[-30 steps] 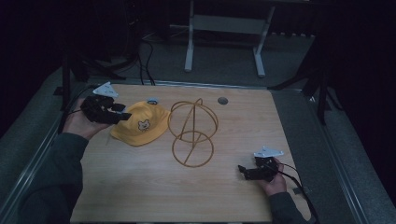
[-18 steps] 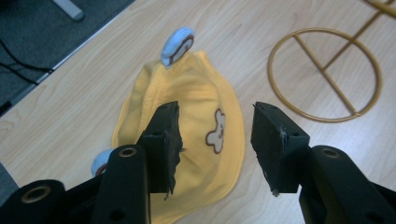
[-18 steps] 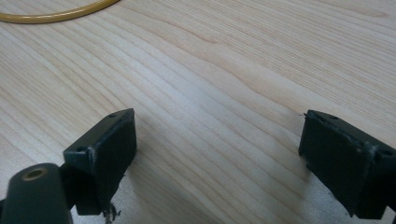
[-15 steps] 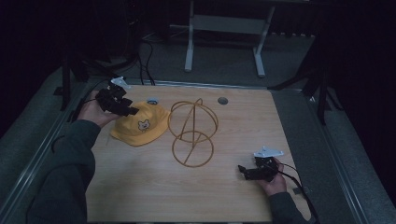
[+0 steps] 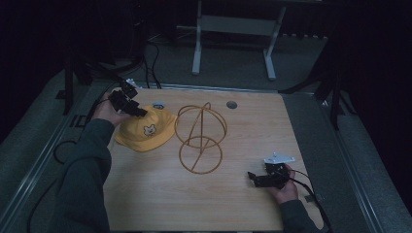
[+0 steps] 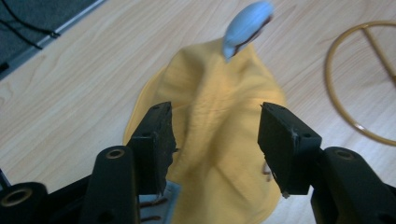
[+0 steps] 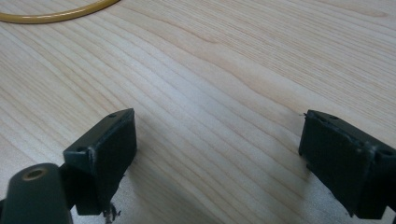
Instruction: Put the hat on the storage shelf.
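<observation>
A yellow cloth hat (image 5: pixel 145 131) with a small bear face lies flat on the wooden table, left of a gold wire stand (image 5: pixel 200 138). My left gripper (image 5: pixel 137 111) hovers at the hat's back left edge. In the left gripper view its jaws stand wide open, having just been opening, and the hat (image 6: pixel 219 130) lies below and between them, with the pads off the cloth. A blue tab (image 6: pixel 245 28) sticks out at the hat's far end. My right gripper (image 5: pixel 253 178) rests open near the front right, with bare wood between its jaws (image 7: pixel 217 154).
The wire stand's base ring (image 6: pixel 328 79) lies right of the hat, and its rim (image 7: pixel 56 17) curves far ahead of the right gripper. A round grommet (image 5: pixel 231 104) sits in the tabletop at the back. Metal stand legs (image 5: pixel 197 48) rise beyond the table.
My left hand has moved from the hat's left side toward the back and right, and now reaches over the hat's back edge. The right hand has kept still.
</observation>
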The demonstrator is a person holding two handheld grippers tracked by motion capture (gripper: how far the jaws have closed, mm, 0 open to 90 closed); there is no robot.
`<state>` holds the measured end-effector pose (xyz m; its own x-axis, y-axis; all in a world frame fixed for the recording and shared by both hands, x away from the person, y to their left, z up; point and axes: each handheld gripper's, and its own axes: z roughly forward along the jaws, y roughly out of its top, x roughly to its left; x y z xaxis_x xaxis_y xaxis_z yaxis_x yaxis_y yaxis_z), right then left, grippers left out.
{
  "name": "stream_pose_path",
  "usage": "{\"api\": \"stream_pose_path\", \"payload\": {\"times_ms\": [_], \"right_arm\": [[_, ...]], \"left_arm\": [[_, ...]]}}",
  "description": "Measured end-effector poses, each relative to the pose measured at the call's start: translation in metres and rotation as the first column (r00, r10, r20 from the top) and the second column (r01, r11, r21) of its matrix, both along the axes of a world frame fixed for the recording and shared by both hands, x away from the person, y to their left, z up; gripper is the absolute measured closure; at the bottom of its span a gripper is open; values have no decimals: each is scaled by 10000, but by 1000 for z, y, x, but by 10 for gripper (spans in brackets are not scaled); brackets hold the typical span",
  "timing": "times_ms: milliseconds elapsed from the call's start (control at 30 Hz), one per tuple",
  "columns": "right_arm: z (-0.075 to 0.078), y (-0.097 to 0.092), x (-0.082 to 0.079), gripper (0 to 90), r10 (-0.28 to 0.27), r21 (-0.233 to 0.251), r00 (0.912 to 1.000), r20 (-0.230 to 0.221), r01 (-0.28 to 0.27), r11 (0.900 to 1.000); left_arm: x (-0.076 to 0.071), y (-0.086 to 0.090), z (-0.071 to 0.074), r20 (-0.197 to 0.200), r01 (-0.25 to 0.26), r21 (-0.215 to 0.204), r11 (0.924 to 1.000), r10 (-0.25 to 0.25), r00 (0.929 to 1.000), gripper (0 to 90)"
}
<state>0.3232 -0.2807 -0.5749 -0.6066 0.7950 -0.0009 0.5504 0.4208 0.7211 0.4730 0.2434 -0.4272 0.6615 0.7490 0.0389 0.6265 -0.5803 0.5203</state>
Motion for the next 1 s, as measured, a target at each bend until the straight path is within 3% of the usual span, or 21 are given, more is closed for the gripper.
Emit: {"api": "stream_pose_path", "payload": {"times_ms": [67, 267, 433, 533, 1000], "right_arm": [[0, 0, 0, 111, 1, -1, 10000, -1, -1, 10000], [0, 0, 0, 111, 3, -2, 10000, 2, -3, 10000], [0, 0, 0, 111, 0, -1, 10000, -3, 0, 10000], [0, 0, 0, 111, 23, 7, 10000, -2, -23, 10000], [0, 0, 0, 112, 25, 5, 10000, -3, -25, 10000]], "left_arm": [[5, 0, -5, -198, -19, 175, 9998, 23, 9998, 490], [14, -6, -16, -549, 221, 85, 9997, -216, 9983, 540], [13, -9, -19, -598, 370, 561, 9977, -336, 9976, 726], [10, -10, -18, -535, 377, 877, 9954, -331, 9980, 786], [-5, -7, 1, -363, 438, 634, 9970, -416, 9985, 809]]}}
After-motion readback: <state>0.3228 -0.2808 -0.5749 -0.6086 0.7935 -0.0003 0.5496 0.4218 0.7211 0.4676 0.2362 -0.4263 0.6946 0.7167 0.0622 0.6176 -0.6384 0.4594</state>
